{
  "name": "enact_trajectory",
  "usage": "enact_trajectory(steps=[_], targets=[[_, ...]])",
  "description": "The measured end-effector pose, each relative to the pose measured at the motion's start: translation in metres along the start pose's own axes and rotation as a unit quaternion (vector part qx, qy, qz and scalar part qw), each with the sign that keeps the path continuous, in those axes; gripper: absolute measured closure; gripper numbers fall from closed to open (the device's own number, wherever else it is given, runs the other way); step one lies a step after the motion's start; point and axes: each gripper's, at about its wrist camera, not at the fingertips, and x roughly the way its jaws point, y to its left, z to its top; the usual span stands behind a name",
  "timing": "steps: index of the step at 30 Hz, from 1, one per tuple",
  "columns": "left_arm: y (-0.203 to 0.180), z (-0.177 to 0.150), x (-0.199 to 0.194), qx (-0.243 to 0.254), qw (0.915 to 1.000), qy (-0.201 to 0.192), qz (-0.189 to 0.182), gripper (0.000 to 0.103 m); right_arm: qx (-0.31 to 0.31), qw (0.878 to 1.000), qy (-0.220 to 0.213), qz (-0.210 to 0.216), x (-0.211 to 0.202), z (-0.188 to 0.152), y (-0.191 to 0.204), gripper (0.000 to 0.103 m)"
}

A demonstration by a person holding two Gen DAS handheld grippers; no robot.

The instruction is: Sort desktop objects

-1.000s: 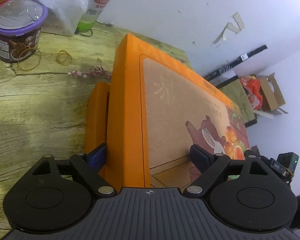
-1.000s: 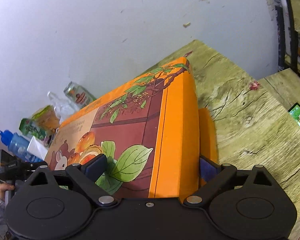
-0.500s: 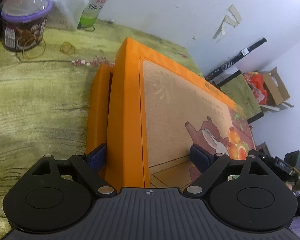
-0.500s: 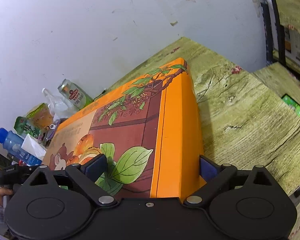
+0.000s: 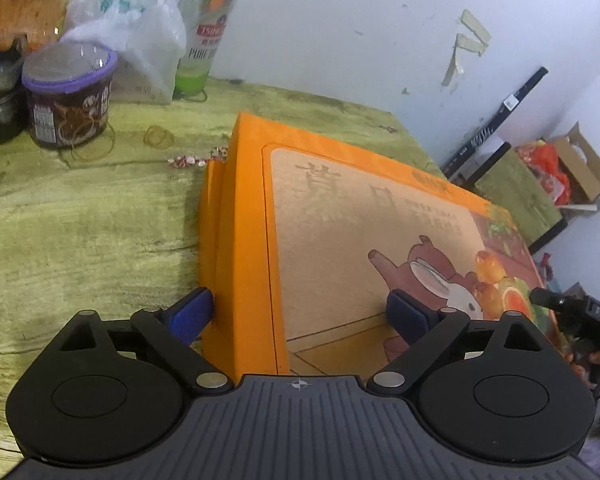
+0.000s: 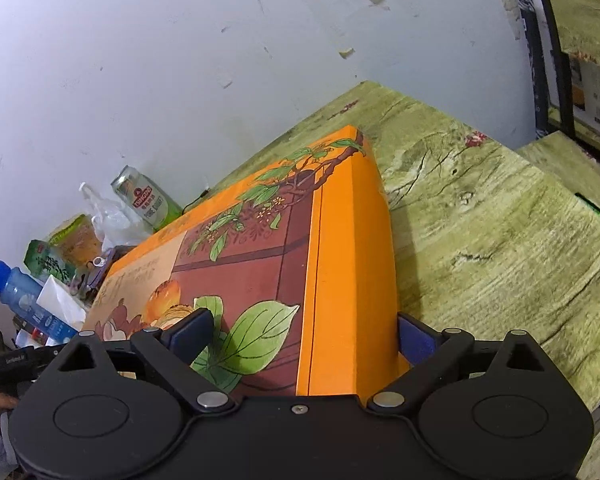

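A large flat orange gift box (image 5: 340,216) with a printed rabbit and fruit lid is held tilted over the green wood-grain table (image 5: 80,216). My left gripper (image 5: 300,312) is shut on its left end, one blue pad under the box and one on the lid. My right gripper (image 6: 300,332) is shut on the opposite end of the box (image 6: 284,264), pads on the leaf-printed lid and the underside. Each gripper shows at the far edge of the other's view.
At the table's back left stand a purple-lidded jar (image 5: 68,96), a green beer can (image 5: 204,32), a clear plastic bag (image 5: 132,32), and rubber bands (image 5: 158,136). A blue water bottle (image 6: 24,300) and snack packs (image 6: 48,264) sit further left. A cardboard box (image 5: 576,164) lies beyond.
Both grippers have carried the box closer to the table surface and away from the back wall. The jar and can now appear farther. Both grips are unchanged.
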Motion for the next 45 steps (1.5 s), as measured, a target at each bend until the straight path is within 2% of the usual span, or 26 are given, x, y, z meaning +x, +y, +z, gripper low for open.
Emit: enact_trajectory(steps=[7,10,13,20,25,29,32,36,39,41,43,44,45], targets=[[-0.002,-0.005,-0.008,-0.023,0.9982,0.054,0.014,0.009,-0.009,1.000,0.011,0.005,0.000,-0.001,0.001,0.007],[0.000,-0.013,-0.007,-0.020,0.9975,0.064,0.021,0.010,-0.013,1.000,0.014,0.005,0.001,-0.005,-0.001,0.007],[0.006,-0.014,-0.005,-0.050,0.9973,0.049,0.022,0.010,-0.009,1.000,0.012,-0.001,0.005,-0.010,-0.003,0.006],[0.007,-0.004,0.003,-0.058,0.9971,0.032,0.039,0.012,-0.011,1.000,0.009,0.001,0.008,-0.002,-0.003,0.006],[0.007,0.015,0.011,-0.053,0.9970,0.023,0.051,0.012,-0.005,1.000,-0.026,0.007,-0.002,0.022,0.000,0.006],[0.016,0.034,0.031,-0.095,0.9945,-0.004,0.046,0.012,-0.050,0.998,-0.027,-0.021,0.018,0.047,0.006,0.006],[0.023,0.046,0.050,-0.118,0.9918,0.002,0.047,0.013,-0.065,0.996,-0.014,-0.055,0.045,0.059,0.001,0.005],[0.022,0.058,0.063,-0.118,0.9916,0.015,0.052,0.012,-0.081,0.993,-0.015,-0.088,0.069,0.070,-0.001,0.005],[0.035,0.060,0.074,-0.169,0.9840,0.038,0.039,0.005,-0.101,0.989,0.001,-0.106,0.084,0.075,-0.001,0.005],[0.040,0.059,0.079,-0.182,0.9818,0.038,0.037,0.002,-0.090,0.990,0.017,-0.105,0.093,0.079,-0.009,0.003],[0.036,0.059,0.080,-0.167,0.9844,0.029,0.047,0.001,-0.074,0.993,0.021,-0.095,0.097,0.083,-0.017,0.001],[0.035,0.060,0.079,-0.169,0.9842,0.028,0.046,0.001,-0.069,0.993,0.024,-0.090,0.099,0.084,-0.020,0.001],[0.035,0.060,0.078,-0.171,0.9839,0.026,0.045,0.007,-0.077,0.993,0.023,-0.089,0.098,0.087,-0.016,0.001]])
